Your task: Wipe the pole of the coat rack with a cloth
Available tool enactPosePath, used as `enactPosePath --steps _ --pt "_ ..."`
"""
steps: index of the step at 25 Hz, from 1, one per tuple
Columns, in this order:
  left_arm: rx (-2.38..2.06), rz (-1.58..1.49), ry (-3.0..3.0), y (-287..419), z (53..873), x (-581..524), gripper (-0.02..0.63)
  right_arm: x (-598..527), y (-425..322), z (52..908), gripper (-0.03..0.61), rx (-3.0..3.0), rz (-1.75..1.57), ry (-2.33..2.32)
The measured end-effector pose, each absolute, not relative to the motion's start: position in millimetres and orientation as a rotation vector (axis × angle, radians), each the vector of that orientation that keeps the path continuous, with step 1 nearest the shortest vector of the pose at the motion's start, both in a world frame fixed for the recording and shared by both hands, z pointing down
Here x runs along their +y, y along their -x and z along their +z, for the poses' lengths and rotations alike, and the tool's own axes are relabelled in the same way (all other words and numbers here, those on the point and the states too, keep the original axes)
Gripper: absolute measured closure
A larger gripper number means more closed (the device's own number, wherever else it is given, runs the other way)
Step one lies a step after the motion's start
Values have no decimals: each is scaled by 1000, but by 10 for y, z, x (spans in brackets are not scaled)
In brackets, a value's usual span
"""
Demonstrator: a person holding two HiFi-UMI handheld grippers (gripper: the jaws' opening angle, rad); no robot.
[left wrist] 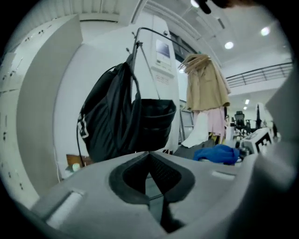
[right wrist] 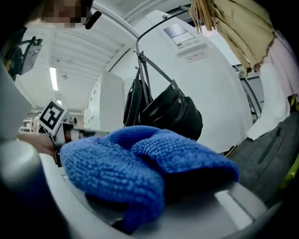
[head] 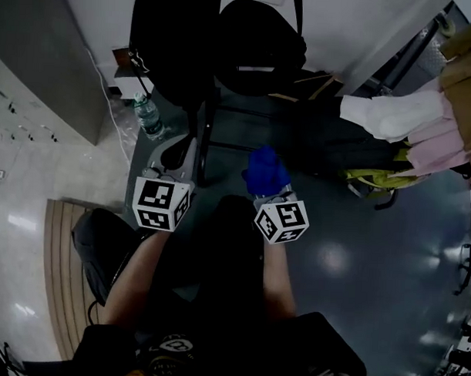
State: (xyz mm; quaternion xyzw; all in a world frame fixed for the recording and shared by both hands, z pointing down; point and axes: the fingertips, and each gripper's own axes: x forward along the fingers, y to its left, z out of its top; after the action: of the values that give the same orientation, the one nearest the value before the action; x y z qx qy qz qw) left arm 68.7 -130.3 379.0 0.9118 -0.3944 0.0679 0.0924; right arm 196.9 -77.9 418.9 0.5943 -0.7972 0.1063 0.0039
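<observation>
Cloth (head: pixel 265 170) is sitting clamped in the right gripper (head: pixel 269 192) just right of the coat rack pole (head: pixel 202 144), apart from it, while the left gripper (head: pixel 182 162) is hovering left of it, jaws together and empty; 2 black bags (head: pixel 260 45) hanging there are likely threatening to snag any stroke.

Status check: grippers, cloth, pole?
Left gripper shut, empty. Right gripper shut on blue cloth, clear of the pole, no contact. Black bags hang on the rack, crowding the upper pole.
</observation>
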Motion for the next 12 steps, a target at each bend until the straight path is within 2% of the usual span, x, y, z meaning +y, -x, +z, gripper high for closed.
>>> enactPosePath --steps 3,12 --pt "-1134 103 -2588 -708 3981 -1234 611 -820 -1948 4214 572 -2487 337 -1883" --pt "-1158 34 -2576 -674 3867 -1293 611 -871 -1972 4103 572 -2477 300 -1883"
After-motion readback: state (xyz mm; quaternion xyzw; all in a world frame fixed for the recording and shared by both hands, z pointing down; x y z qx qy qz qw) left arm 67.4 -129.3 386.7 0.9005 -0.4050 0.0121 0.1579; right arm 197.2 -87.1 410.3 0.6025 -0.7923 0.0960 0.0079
